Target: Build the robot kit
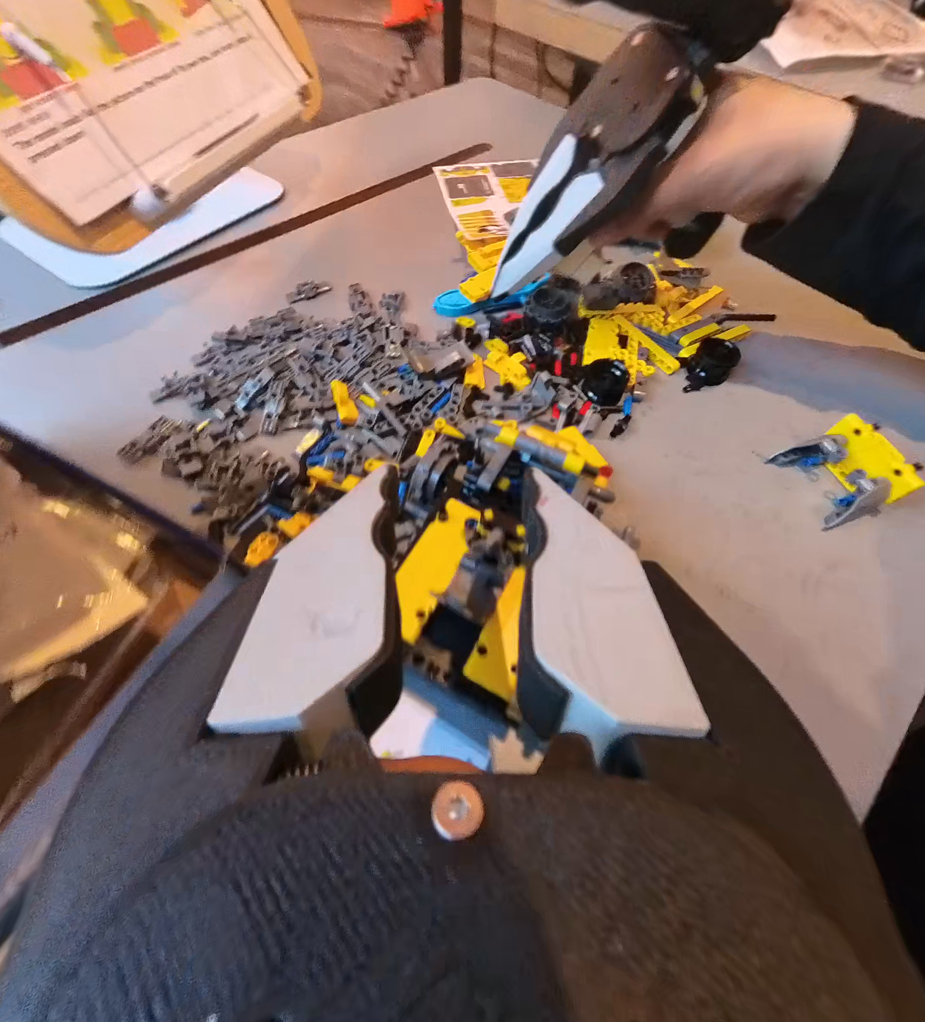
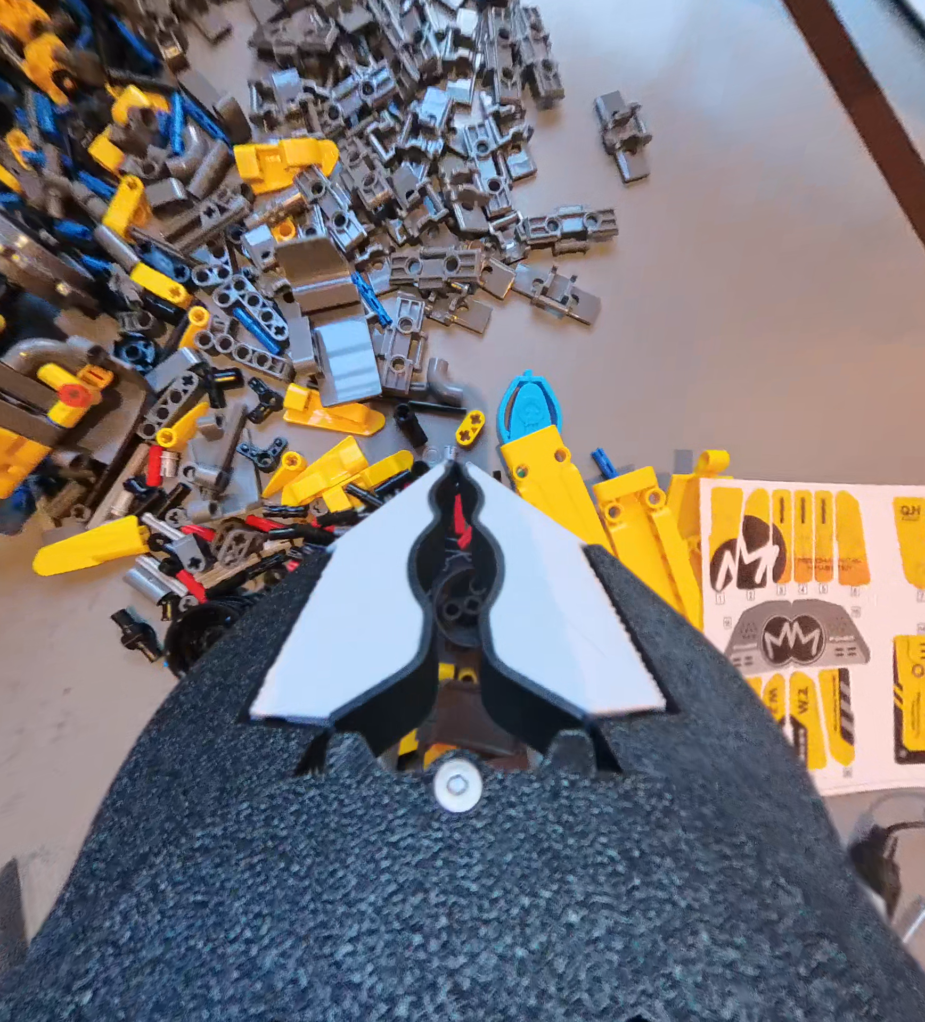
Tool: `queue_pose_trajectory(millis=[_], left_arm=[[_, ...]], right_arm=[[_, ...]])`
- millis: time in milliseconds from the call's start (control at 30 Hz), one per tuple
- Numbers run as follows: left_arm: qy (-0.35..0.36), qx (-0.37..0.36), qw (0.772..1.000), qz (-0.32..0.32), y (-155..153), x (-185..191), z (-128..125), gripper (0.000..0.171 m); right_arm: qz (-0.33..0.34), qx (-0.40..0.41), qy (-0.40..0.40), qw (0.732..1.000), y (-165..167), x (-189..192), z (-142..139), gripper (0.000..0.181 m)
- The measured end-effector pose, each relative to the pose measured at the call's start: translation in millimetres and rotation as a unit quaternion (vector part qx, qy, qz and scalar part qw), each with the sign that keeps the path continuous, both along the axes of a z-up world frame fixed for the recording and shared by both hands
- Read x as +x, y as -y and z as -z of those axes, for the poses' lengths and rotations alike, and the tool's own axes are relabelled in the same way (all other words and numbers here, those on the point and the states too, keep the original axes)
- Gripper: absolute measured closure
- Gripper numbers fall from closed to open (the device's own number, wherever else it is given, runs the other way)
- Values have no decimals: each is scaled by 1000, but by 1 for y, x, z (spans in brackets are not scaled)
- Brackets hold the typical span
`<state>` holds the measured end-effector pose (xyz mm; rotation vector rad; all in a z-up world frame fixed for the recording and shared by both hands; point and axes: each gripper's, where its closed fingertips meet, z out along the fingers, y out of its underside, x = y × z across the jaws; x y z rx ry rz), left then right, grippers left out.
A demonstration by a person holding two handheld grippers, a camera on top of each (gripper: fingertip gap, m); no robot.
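**Left holds the yellow build, right sits tips-together in the loose parts**

Your left gripper has its jaws part-way apart and closed on the yellow and grey assembly, which fills the gap between them and juts forward over the near edge of the desk. Keep that hold square and steady; the model is long, so gripped off-centre it would likely twist.

Your right gripper has its jaws brought together at the tips, low over the mixed pile of grey, yellow and black pieces, just beside the blue tool and near the sticker sheet. Small black and red pins show through the gap behind the tips. If you pick here, go for one piece that lies apart from the rest; the pins lie tangled.

I cannot tell whether the right jaws pinch anything: the tips hide the contact. Both views are motion-blurred. The underside of the held assembly is hidden, and the propped board at far left is cut off.
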<state>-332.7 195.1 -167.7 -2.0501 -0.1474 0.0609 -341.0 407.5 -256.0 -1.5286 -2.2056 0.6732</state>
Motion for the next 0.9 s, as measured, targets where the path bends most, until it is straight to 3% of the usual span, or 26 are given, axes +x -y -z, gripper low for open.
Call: queue_pose_trajectory(millis=[133, 333, 500, 667, 900], left_arm=[[-19, -12, 998, 54, -34, -7, -5, 127], [-53, 3, 995, 79, -65, -21, -3, 129], [-24, 51, 991, 125, -59, -11, -2, 132], [-28, 60, 992, 108, -54, -16, -1, 135], [-21, 55, 993, 105, -55, -14, 3, 136]], right_arm=[[-33, 26, 40, 998, 1, -1, 11, 178], [-54, 26, 60, 996, 6, -6, 20, 180], [-67, 26, 78, 994, 10, -6, 21, 179], [-54, 24, 95, 994, 4, -4, 20, 170], [-15, 31, 89, 995, -3, -5, 16, 171]])
